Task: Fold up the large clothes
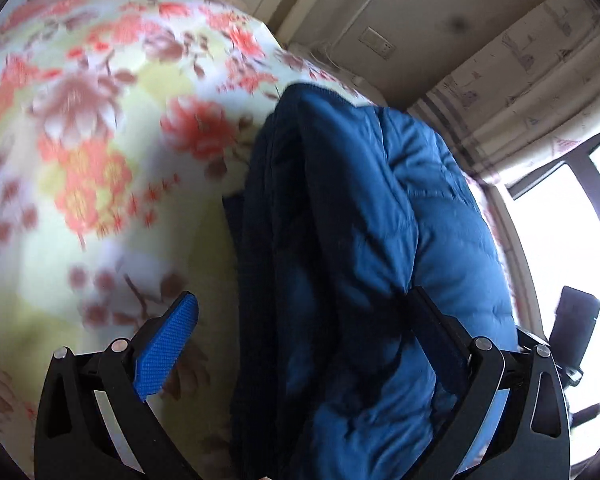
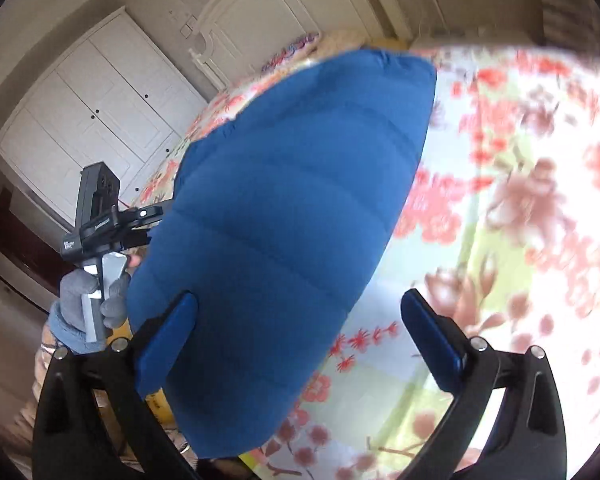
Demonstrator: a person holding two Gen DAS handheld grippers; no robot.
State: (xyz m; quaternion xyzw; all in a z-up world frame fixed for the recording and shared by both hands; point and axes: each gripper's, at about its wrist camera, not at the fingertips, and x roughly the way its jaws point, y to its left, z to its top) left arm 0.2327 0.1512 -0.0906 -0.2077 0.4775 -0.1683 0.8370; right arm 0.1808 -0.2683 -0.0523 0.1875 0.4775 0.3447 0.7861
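A blue quilted puffer jacket (image 1: 364,240) lies bunched on a bed covered with a pale floral bedspread (image 1: 100,128) printed in red and brown blossoms. In the left wrist view the jacket fills the centre and lower right of the frame, its dark folded edge running down the middle; the left tool (image 1: 300,340) stands released, jaws wide, the jacket lying between them with its padded surface against the right pad, while the left pad hangs over bare bedspread. The whole left half of that frame is open bedspread. In the right wrist view the right tool (image 2: 300,340) is likewise spread wide and grips nothing; the jacket's rounded edge sits by its left pad, with clear bedspread across the right half. At middle left, a grey-gloved hand (image 2: 84,304) holds the other tool's handle, before white cupboard doors (image 2: 92,120).
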